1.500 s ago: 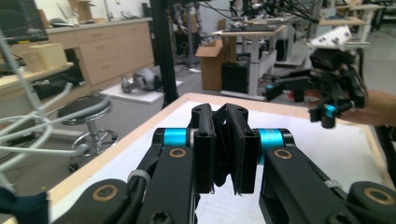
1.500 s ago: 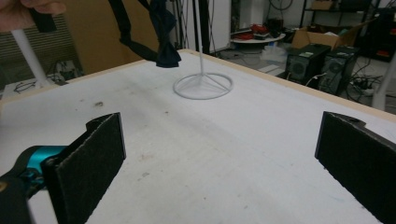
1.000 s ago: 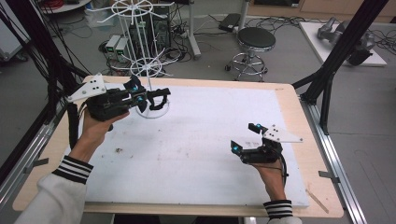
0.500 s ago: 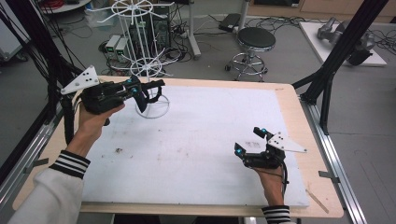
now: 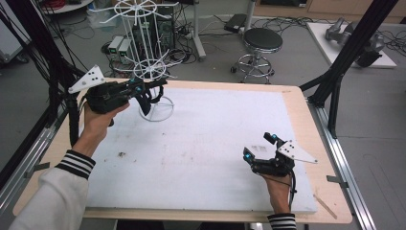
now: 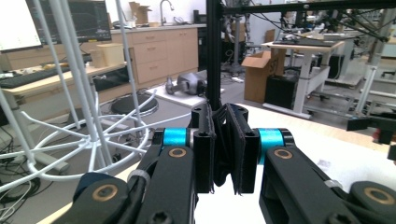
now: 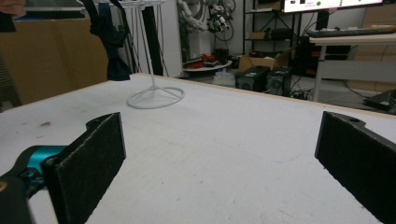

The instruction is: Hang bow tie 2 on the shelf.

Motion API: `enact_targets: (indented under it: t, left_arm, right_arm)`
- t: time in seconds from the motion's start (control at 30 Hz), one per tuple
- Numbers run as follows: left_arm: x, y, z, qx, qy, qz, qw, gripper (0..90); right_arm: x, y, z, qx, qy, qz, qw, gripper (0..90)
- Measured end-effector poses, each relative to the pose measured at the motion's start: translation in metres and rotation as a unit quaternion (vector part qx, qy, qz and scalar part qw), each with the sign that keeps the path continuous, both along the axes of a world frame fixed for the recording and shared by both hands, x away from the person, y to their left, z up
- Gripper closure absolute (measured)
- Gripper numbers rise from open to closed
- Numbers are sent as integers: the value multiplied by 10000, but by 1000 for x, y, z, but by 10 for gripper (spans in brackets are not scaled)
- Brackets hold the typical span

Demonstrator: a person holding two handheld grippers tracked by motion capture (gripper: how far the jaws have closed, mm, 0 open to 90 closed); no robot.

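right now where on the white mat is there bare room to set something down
Most of the white mat is bare: the wide middle stretch between the left gripper and the right gripper, and the far right part toward the table edge. It is crowded only at the far left corner, where the white wire rack stands with the left gripper beside its pole.

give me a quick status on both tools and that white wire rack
Left tool shut, nothing between its jaws, held up beside the white wire rack. Right tool open, low over the table. Nothing in the way.
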State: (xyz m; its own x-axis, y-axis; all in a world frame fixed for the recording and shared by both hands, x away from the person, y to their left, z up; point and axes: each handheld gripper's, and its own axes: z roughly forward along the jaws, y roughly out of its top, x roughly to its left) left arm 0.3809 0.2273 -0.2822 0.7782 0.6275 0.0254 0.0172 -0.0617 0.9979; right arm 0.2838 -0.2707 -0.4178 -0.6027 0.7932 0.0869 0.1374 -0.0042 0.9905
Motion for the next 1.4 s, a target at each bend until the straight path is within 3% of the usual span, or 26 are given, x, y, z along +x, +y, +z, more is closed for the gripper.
enact_targets:
  t: [0.13,0.23,0.67,0.87,1.4]
  left_arm:
    - [3,0,-2,-106,58,67,9999,812]
    - [5,-1,-2,-96,52,134,9999,812]
    - [15,-8,0,68,146,395,9991,810]
    - [19,-8,-3,157,234,464,9985,808]
    - [21,-10,-4,285,298,683,9968,788]
  right_arm:
    - [0,2,0,-127,-97,-158,9997,10]
    - [-1,3,-1,-81,-49,-185,9998,10]
    - [-9,5,2,-199,-147,-283,9993,10]
    - [-17,4,5,-213,-362,-317,9986,10]
    - [-18,3,5,-244,-298,-416,9984,10]
